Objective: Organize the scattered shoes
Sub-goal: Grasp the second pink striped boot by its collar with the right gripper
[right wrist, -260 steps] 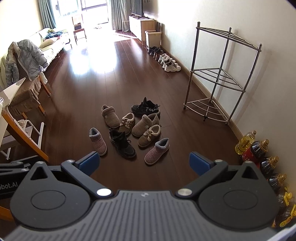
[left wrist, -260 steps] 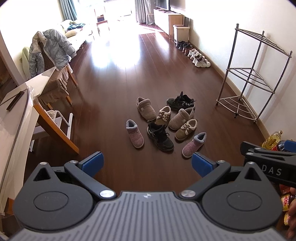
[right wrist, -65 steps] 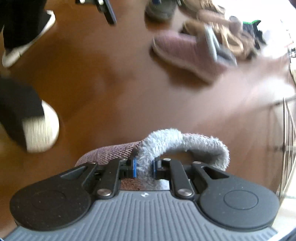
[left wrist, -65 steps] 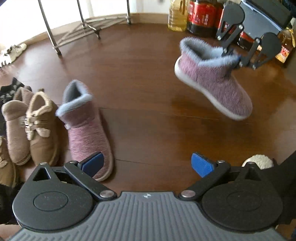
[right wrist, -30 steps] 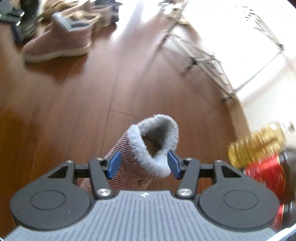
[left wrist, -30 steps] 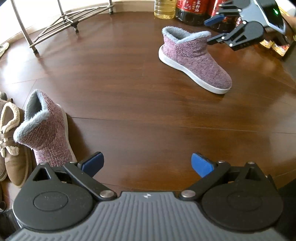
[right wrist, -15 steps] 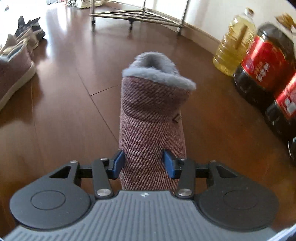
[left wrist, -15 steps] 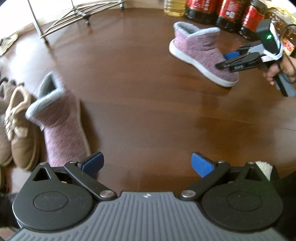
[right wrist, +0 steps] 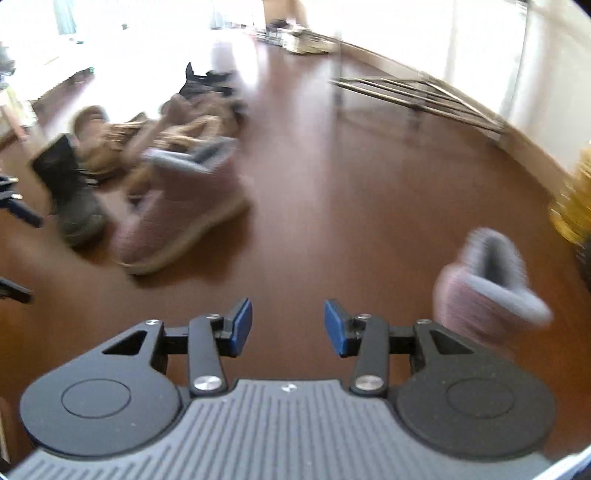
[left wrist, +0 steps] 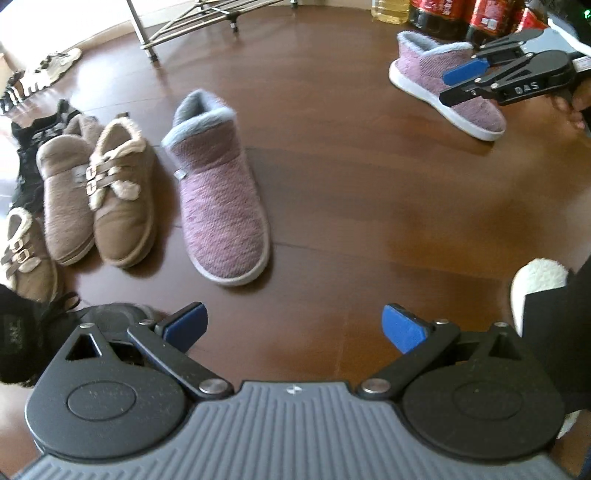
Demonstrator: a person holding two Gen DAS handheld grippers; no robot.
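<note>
Purple boots, two: near boot [left wrist: 221,206] beside the shoe pile; far boot [left wrist: 443,85] well apart, by the bottles [left wrist: 461,14]; tan shoes [left wrist: 122,199], three visible; black shoes [left wrist: 22,166], two; metal rack [left wrist: 207,26] beyond; left gripper [left wrist: 293,325] spread wide, empty; right gripper [right wrist: 288,326] parted, empty, its view blurred.
</note>
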